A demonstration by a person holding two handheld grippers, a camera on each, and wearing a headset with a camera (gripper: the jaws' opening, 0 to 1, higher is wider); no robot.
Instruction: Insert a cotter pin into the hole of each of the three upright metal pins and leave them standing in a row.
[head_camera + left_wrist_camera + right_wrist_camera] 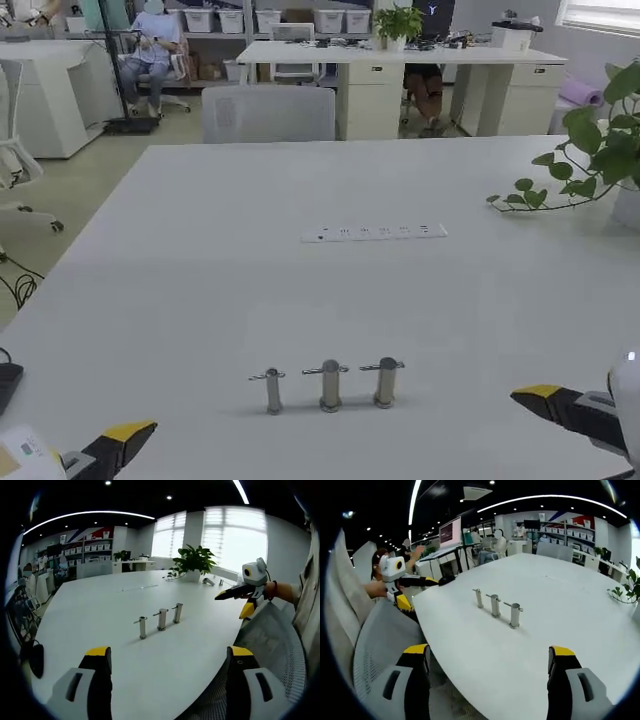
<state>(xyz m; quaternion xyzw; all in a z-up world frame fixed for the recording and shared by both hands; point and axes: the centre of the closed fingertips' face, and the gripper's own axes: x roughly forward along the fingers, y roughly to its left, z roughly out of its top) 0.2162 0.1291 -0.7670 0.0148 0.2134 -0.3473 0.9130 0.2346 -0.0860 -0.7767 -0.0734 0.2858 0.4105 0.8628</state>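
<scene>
Three upright metal pins stand in a row near the front of the white table (200, 280): the left pin (273, 391), the middle pin (330, 385) and the right pin (386, 382). A cotter pin sits crosswise through the top of each. The same row appears in the left gripper view (161, 620) and the right gripper view (495, 605). My left gripper (130, 436) (169, 652) hangs off the table's front left, open and holding nothing. My right gripper (535, 398) (489, 650) is at the front right, also open and holding nothing. Both are well apart from the pins.
A white power strip (374, 232) lies mid-table beyond the pins. A potted plant (590, 160) trails over the right side. A grey chair (268, 112) stands at the far edge, and a black object (5, 380) lies at the left edge.
</scene>
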